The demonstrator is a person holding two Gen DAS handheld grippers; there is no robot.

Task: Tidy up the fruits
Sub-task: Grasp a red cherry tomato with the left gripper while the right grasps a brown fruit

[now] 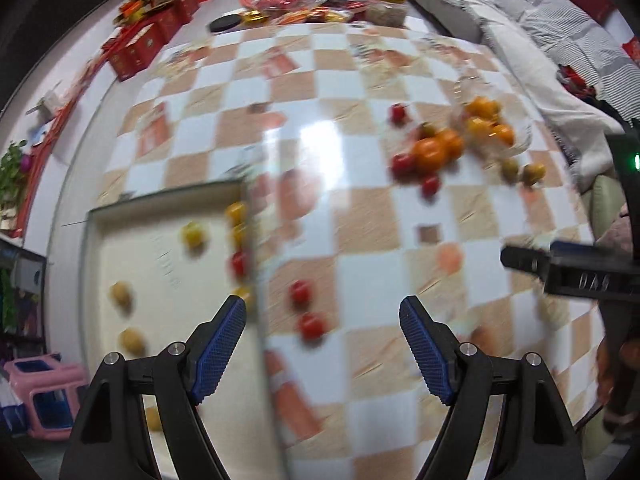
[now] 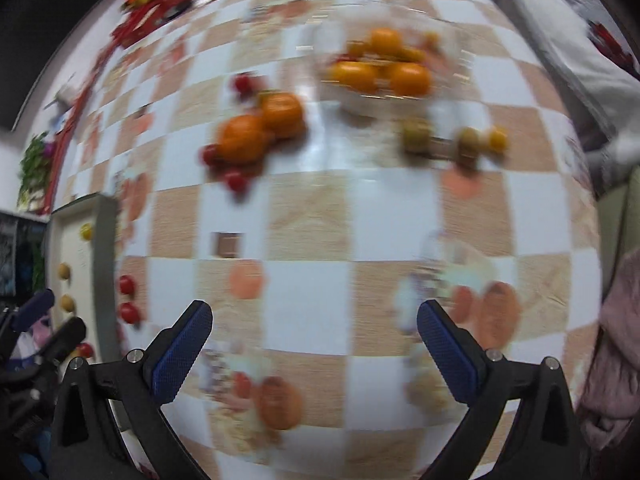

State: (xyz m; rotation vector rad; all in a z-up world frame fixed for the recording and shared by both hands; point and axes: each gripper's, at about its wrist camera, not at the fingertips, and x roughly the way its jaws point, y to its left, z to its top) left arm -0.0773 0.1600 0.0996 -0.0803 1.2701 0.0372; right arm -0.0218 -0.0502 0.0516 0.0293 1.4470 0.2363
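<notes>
Fruits: we see them scattered over the checkered table; the main heap lies far ahead, toward the right side of the table.
Tray: a pale tray sits at our left, with several small yellow and red fruits already on it.
Bowl: a clear bowl at the far side holds yellow-orange fruits; blur hides its rim.
Oranges: two oranges sit touching, just left of the bowl, ringed by small red tomatoes.
Green fruits: a short row lies right of the oranges, nearer the bowl.
Red tomatoes: two rest on the table just beside the tray's edge.
Left tongs: spread wide, holding nothing, hovering right over those two tomatoes.
Right tongs: also spread wide and empty, above bare table.
Key relation: we judge the left hand far nearer the two tomatoes; the heap lies well ahead of the right tongs. Round fruit, so no long axis matters.
</notes>
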